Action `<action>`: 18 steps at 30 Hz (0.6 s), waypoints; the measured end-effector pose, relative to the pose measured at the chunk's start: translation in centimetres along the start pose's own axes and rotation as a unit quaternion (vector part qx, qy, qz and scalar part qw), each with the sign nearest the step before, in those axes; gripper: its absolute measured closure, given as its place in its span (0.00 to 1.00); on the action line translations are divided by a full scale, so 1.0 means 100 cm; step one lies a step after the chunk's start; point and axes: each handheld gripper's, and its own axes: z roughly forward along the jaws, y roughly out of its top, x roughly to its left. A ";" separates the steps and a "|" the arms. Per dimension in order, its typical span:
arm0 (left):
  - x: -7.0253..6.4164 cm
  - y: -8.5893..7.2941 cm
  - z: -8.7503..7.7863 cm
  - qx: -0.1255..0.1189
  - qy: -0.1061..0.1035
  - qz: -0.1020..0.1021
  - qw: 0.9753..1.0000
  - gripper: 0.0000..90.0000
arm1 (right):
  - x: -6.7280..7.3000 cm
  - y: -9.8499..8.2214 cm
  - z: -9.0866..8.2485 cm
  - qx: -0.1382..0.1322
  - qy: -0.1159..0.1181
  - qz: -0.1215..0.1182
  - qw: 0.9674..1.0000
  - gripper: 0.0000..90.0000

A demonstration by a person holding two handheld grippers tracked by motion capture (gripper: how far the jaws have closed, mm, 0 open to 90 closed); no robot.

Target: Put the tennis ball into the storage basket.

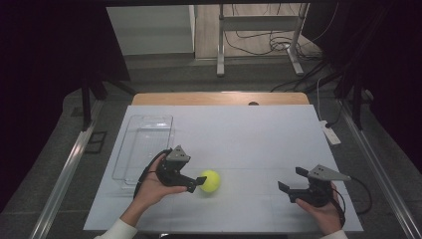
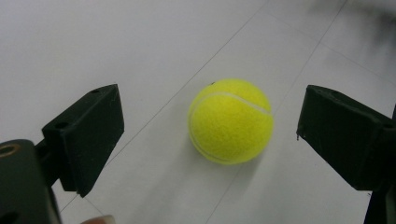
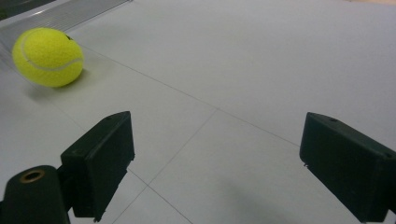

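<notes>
A yellow tennis ball (image 1: 210, 181) lies on the white table sheet (image 1: 239, 134), left of the middle and near the front. My left gripper (image 1: 195, 184) reaches it from the left, held in a person's hand. In the left gripper view the ball (image 2: 230, 121) sits just ahead of and between the two black jaws, which stand wide apart without touching it; this gripper (image 2: 212, 112) is open. My right gripper (image 1: 291, 179) rests at the front right, open with nothing between its fingers. In the right gripper view (image 3: 215, 135) the ball (image 3: 47, 56) lies far off at the upper left.
A clear plastic tray (image 1: 144, 144) lies on the sheet's left side, just behind the left hand. A white power strip (image 1: 330, 133) sits off the sheet's right edge. Beyond the wooden table edge (image 1: 219, 98) are a metal stand and cables on the floor.
</notes>
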 end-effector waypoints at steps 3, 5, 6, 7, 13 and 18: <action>0.000 0.002 0.003 0.005 -0.002 0.001 1.000 0.07 | 0.000 0.000 0.000 0.001 0.000 -0.001 1.000 0.11; -0.001 0.003 0.005 0.008 -0.003 0.002 1.000 0.06 | 0.000 0.000 0.000 0.001 -0.001 -0.001 1.000 0.11; -0.001 0.004 0.007 0.010 -0.005 0.003 1.000 0.06 | 0.000 0.000 0.001 0.001 0.000 0.000 1.000 0.11; -0.002 0.005 0.008 0.013 -0.004 0.005 1.000 0.06 | 0.000 0.000 0.001 0.001 0.000 0.000 1.000 0.11; -0.006 0.009 0.018 0.030 -0.009 0.015 0.999 0.05 | 0.000 0.000 0.001 0.001 0.000 -0.001 1.000 0.11; -0.009 0.012 0.025 0.044 -0.012 0.019 0.999 0.03 | 0.000 0.000 0.001 0.003 -0.001 -0.001 1.000 0.11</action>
